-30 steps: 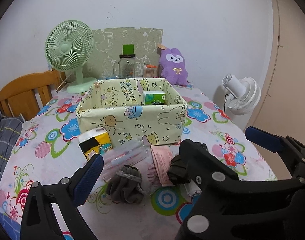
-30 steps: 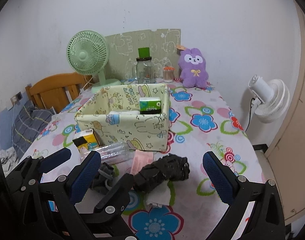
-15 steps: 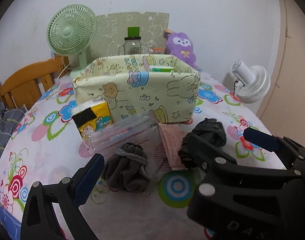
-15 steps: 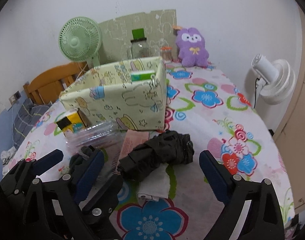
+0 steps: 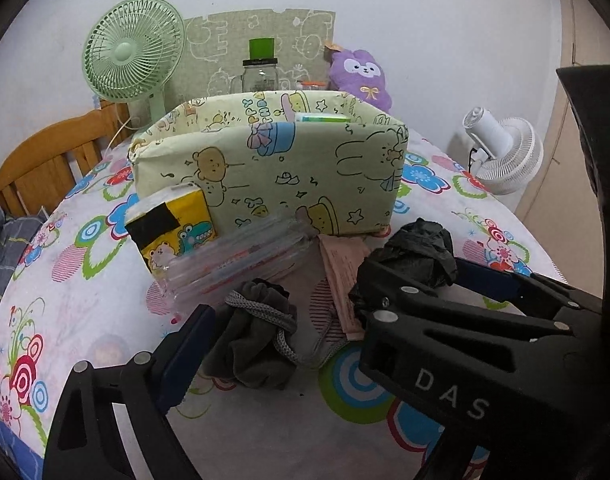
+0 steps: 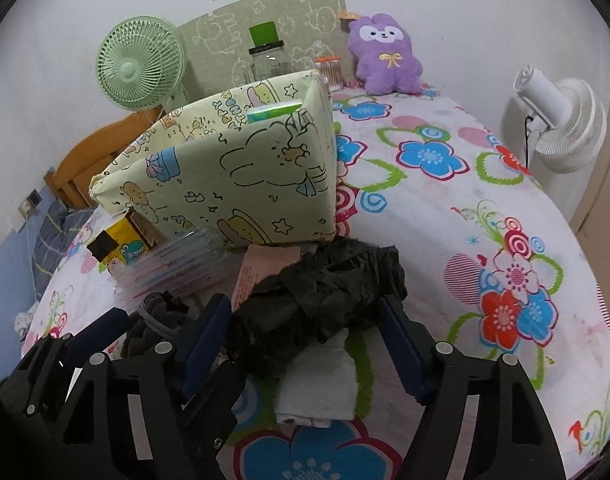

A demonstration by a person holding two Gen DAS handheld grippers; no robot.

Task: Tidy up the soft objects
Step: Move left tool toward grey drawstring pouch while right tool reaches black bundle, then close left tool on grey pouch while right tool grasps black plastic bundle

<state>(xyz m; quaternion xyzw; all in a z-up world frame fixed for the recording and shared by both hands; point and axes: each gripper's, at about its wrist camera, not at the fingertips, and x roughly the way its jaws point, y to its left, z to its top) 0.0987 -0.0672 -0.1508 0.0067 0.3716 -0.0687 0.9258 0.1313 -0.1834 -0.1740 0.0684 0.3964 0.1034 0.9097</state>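
Note:
A yellow cartoon-print fabric box (image 5: 265,176) (image 6: 241,184) stands mid-table with a green pack (image 5: 321,119) inside. In front of it lie a yellow tissue pack (image 5: 173,228), a clear pen case (image 5: 233,268), a pink sheet (image 5: 341,264), a grey drawstring pouch (image 5: 253,340) and a crumpled black bag (image 6: 325,296) on a white folded cloth (image 6: 317,388). My left gripper (image 5: 281,336) is open, low around the grey pouch. My right gripper (image 6: 309,336) is open, its fingers on either side of the black bag.
A green desk fan (image 5: 133,56), a glass jar (image 5: 261,72) and a purple plush (image 6: 385,56) stand at the back by the wall. A white fan (image 6: 561,120) is off the right edge. A wooden chair (image 5: 45,160) is at the left.
Both grippers have come down and forward toward the items in front of the box. The left now straddles the grey pouch and the right straddles the black bag.

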